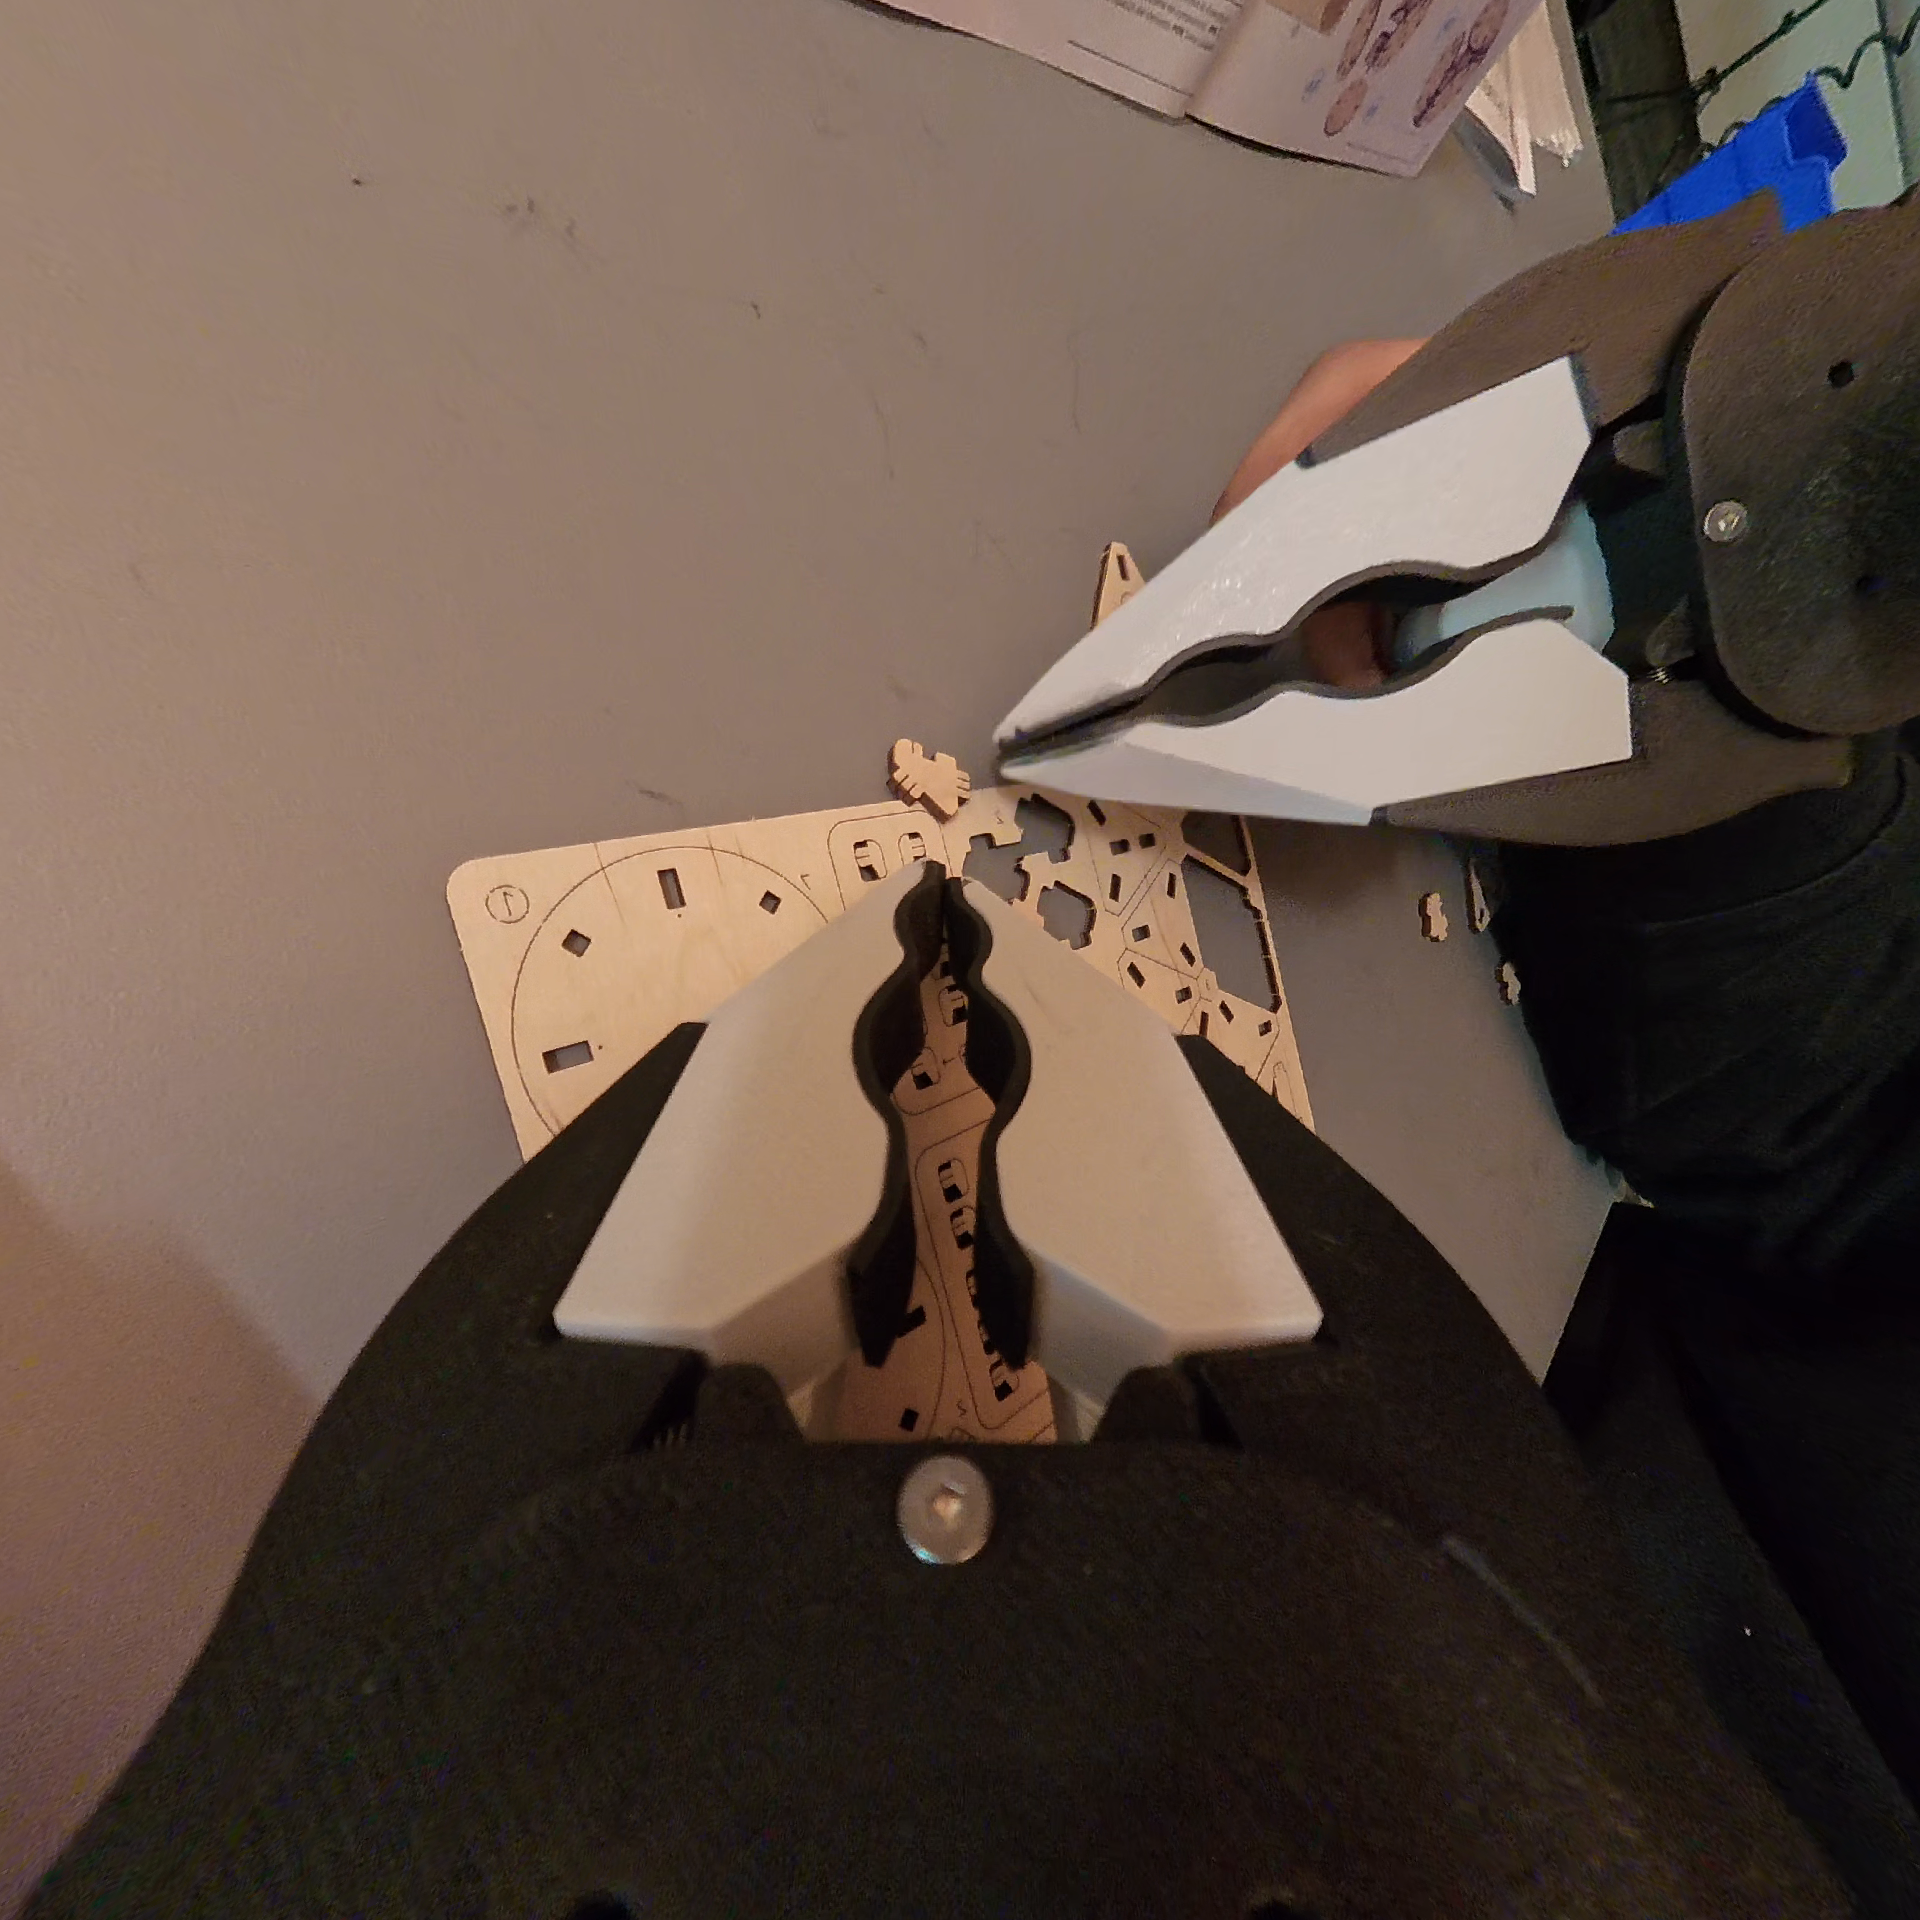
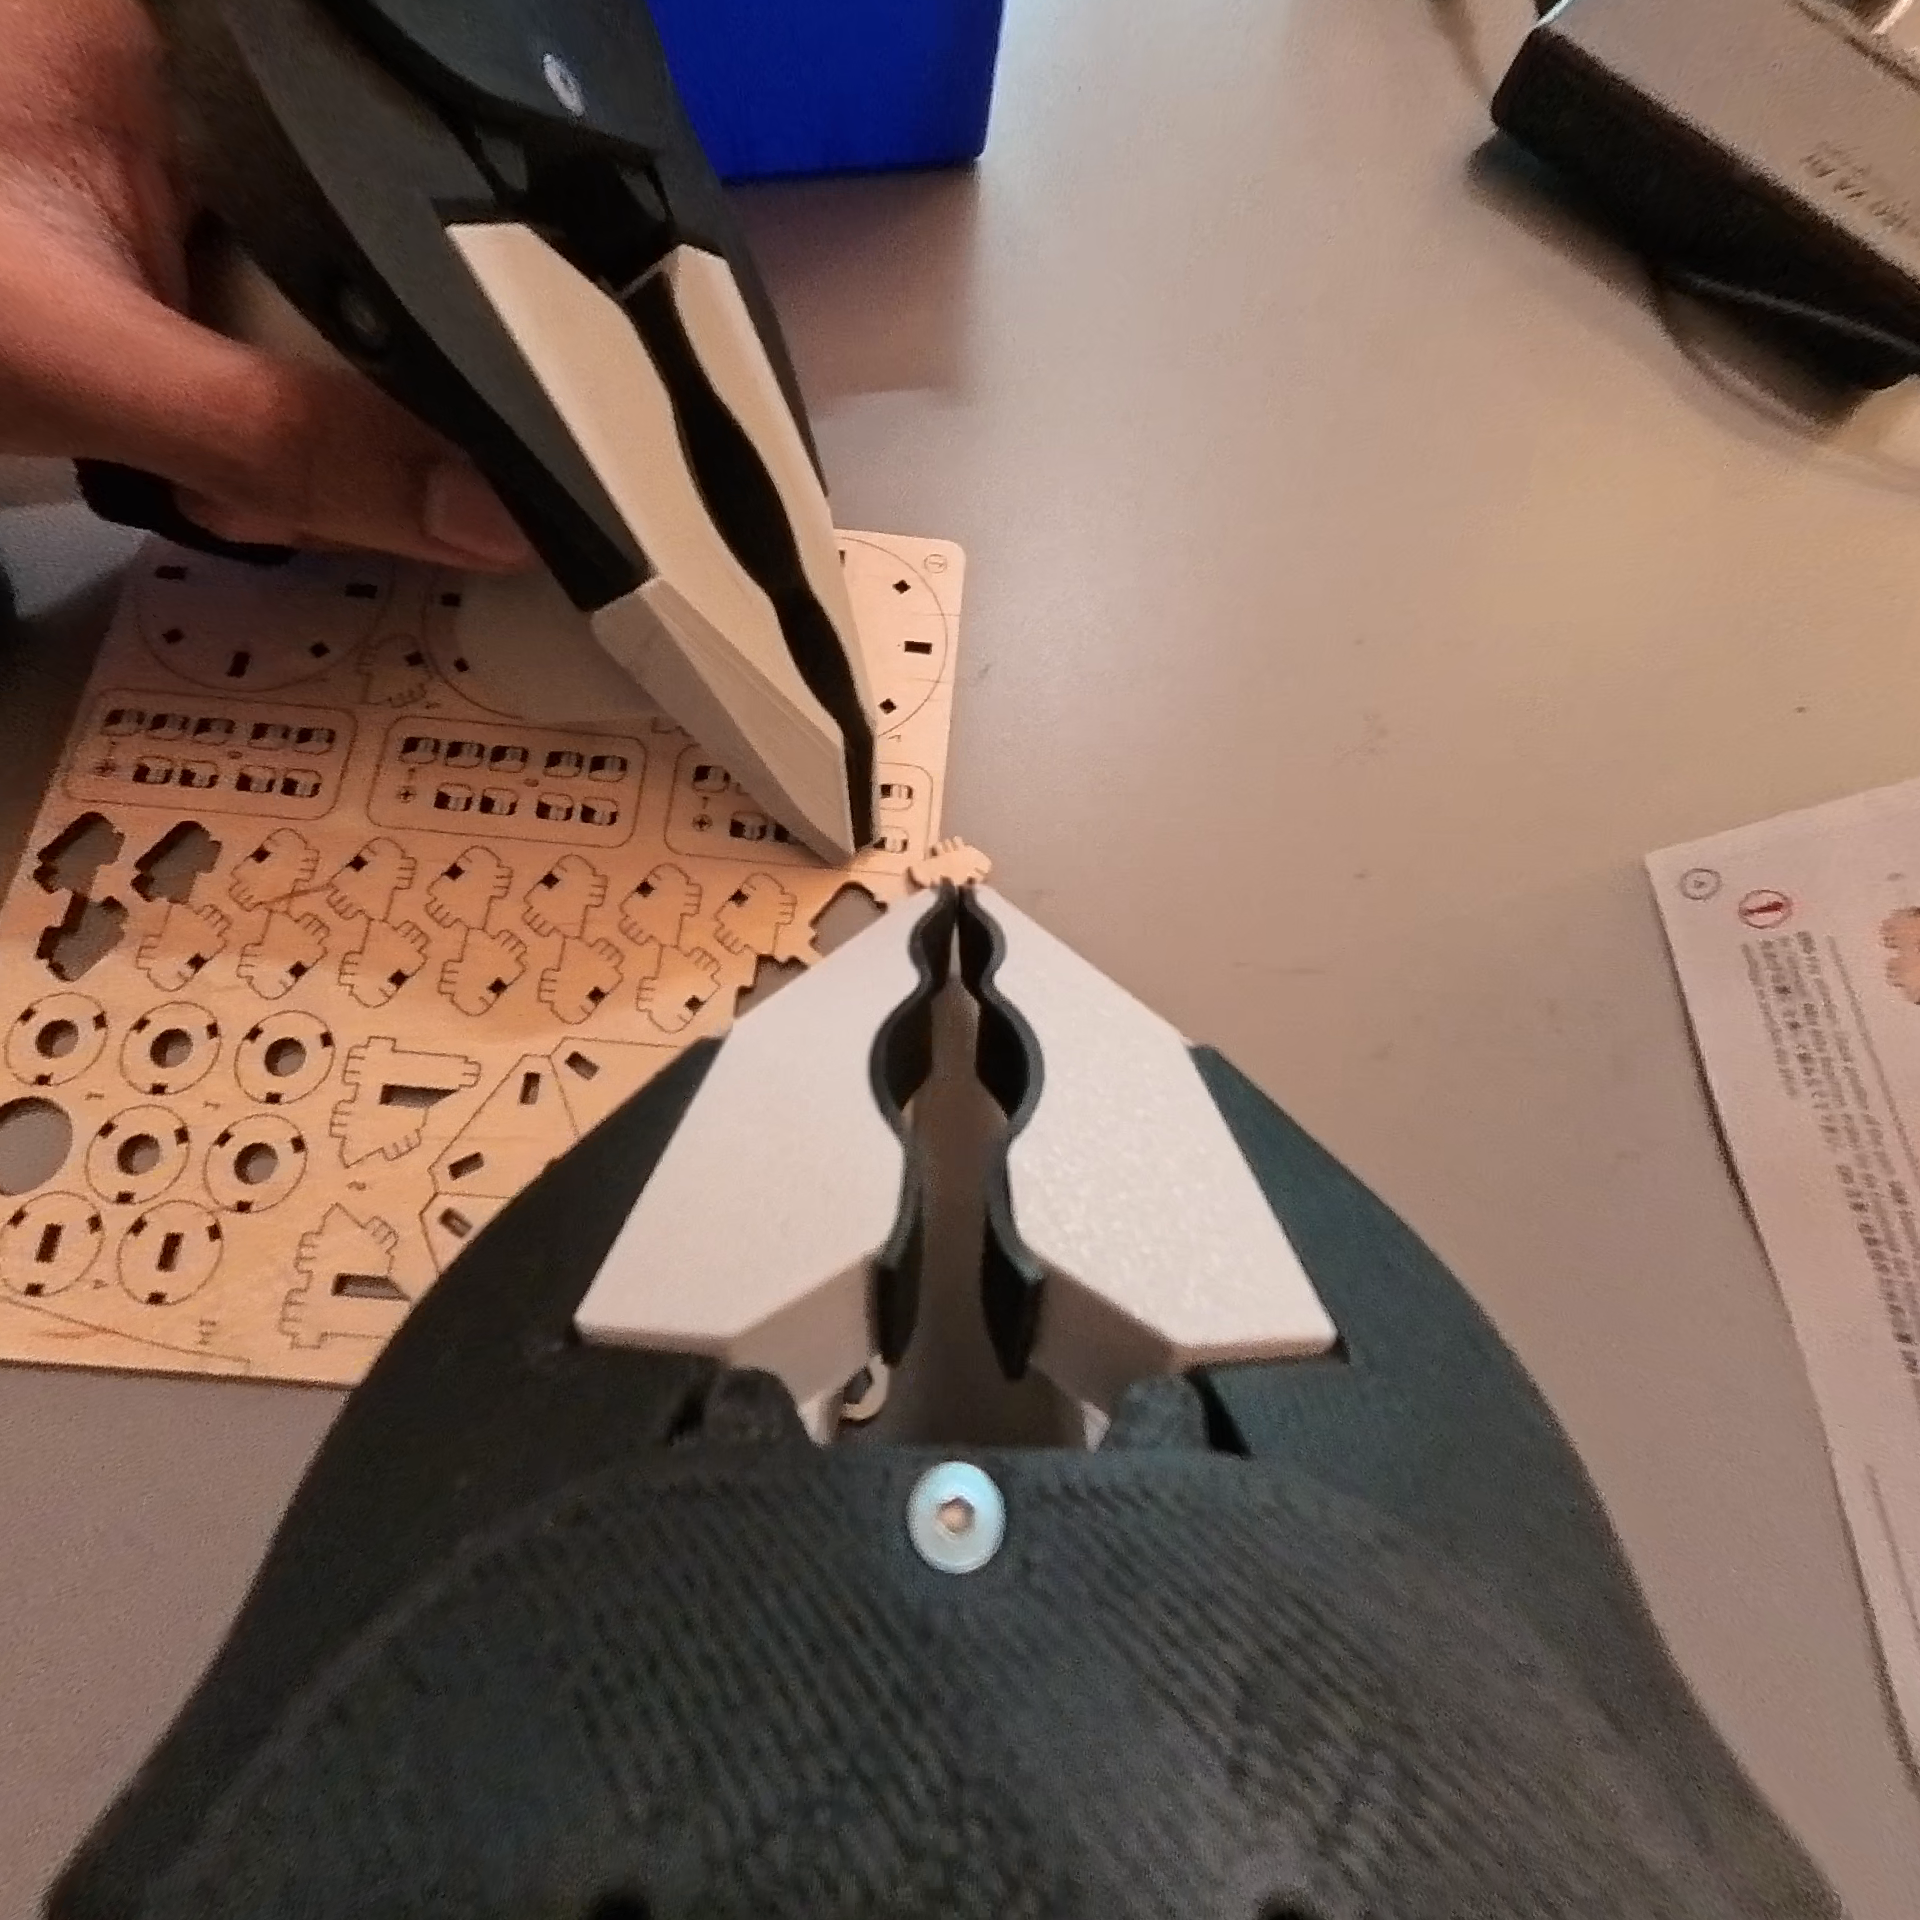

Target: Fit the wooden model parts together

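Left wrist view shows the left claw point(image 1: 943, 873) closed with nothing in it, tips pressed down on a laser-cut plywood sheet point(image 1: 644, 966) lying flat on the grey worktop point(image 1: 520, 468). Beside it the right claw point(image 2: 954, 902) is also closed, its tips just short of a small loose wooden piece point(image 2: 951, 862) at the sheet's corner. A blue bin point(image 2: 831, 83) stands behind; its contents are hidden.
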